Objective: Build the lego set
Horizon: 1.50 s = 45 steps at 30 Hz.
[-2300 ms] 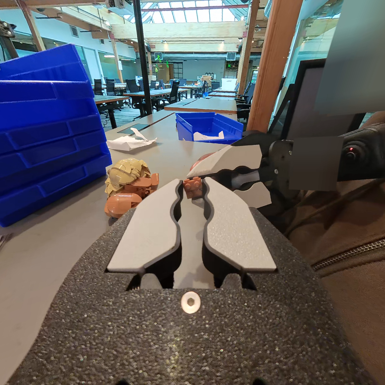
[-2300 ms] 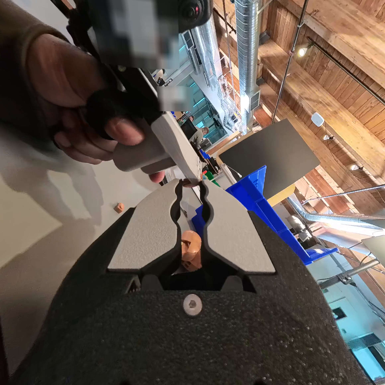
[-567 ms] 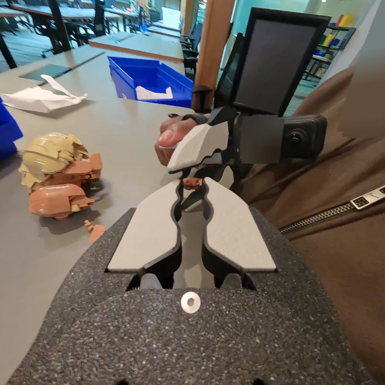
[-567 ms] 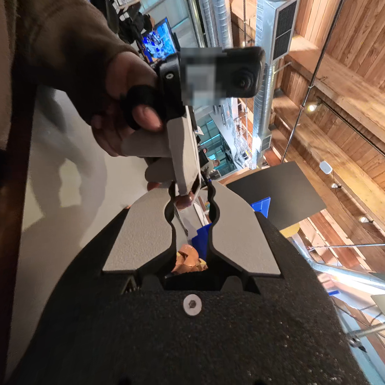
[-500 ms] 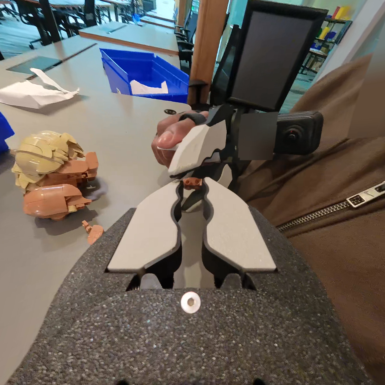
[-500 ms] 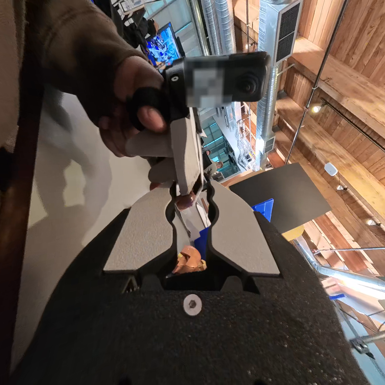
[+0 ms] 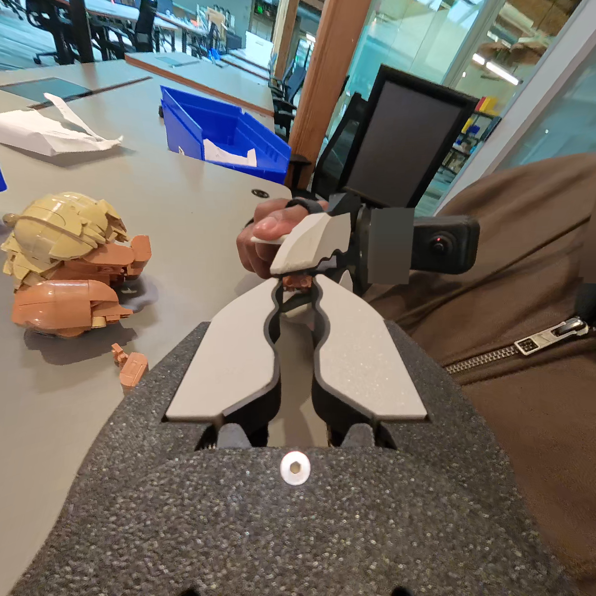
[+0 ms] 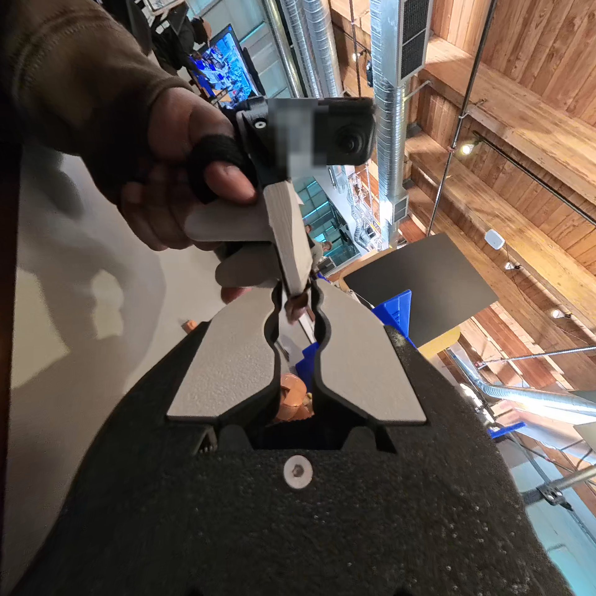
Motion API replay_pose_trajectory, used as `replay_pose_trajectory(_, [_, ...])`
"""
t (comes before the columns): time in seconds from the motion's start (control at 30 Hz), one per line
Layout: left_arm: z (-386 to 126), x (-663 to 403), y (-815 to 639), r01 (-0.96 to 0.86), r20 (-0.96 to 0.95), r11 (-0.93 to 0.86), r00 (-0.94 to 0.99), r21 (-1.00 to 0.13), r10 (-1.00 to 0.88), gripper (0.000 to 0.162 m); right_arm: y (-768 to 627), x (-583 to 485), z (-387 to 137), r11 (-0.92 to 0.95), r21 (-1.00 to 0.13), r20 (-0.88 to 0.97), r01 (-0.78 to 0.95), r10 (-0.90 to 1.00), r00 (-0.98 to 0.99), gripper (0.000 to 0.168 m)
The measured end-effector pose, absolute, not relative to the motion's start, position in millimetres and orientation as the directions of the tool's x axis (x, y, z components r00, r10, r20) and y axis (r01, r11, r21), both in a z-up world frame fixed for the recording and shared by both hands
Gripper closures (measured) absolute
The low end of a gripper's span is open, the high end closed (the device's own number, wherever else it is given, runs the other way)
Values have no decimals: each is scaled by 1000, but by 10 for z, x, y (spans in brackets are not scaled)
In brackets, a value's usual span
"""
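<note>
Both grippers' jaws meet on 1 brown piece (image 8: pixel 298 304) (small).

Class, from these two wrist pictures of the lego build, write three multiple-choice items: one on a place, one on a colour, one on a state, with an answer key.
1. Where does the partly built lego figure lie?
A. on the grey table
B. inside the blue bin
C. on the person's lap

2. What colour is the small lego piece at the tips of the left claw?
A. blue
B. reddish-brown
C. white

3. What is the state of the left claw?
A. wide open and empty
B. shut on the small lego piece
C. lying on the table

Key: 1 A, it rests on the tabletop, left of the claw; 2 B, its studs show reddish-brown; 3 B, the fingertips pinch it, while the right claw meets it from the other side.
</note>
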<state>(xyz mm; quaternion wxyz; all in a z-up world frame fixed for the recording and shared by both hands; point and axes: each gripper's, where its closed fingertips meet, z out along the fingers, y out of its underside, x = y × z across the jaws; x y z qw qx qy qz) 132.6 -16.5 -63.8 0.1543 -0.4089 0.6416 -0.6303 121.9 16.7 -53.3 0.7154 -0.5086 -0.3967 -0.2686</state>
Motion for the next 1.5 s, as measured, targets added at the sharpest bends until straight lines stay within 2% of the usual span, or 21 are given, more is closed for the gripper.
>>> replay_pose_trajectory(0.13, [-485,1309,-66,-268,372,-260,-608,-928,-701,146,157,1297,-463,326,-547,812,771,-17,584,149])
replay_pose_trajectory(0.27, [-437,1315,18,-213,443,-398,-585,-892,-680,146,135,1319,-419,335,-563,796,756,-27,605,159])
replay_pose_trajectory(0.37, [-446,1320,17,-207,480,-451,-584,-868,-655,146,137,1318,-429,331,-560,800,760,-24,600,161])
replay_pose_trajectory(0.63, [-611,1292,-43,-261,414,-321,-578,-910,-704,145,108,1297,-535,341,-552,822,760,70,566,162])
replay_pose_trajectory(0.9, [-658,1285,10,-292,392,-268,-561,-918,-729,135,96,1264,-640,336,-551,832,764,150,534,162])
replay_pose_trajectory(1.13, [-781,1279,-42,-380,391,-192,-560,-905,-730,136,106,1224,-736,319,-538,843,780,221,490,163])
replay_pose_trajectory(1.23, [-854,1269,-116,-406,370,-139,-575,-903,-730,145,104,1232,-732,317,-546,838,776,233,494,162])
replay_pose_trajectory(1.4, [-740,1343,-68,-354,443,-282,-554,-892,-705,145,142,1309,-627,306,-558,829,771,152,539,160])
replay_pose_trajectory(1.5, [-567,1362,-10,-248,469,-401,-563,-882,-681,145,180,1355,-598,282,-567,820,774,97,565,147])
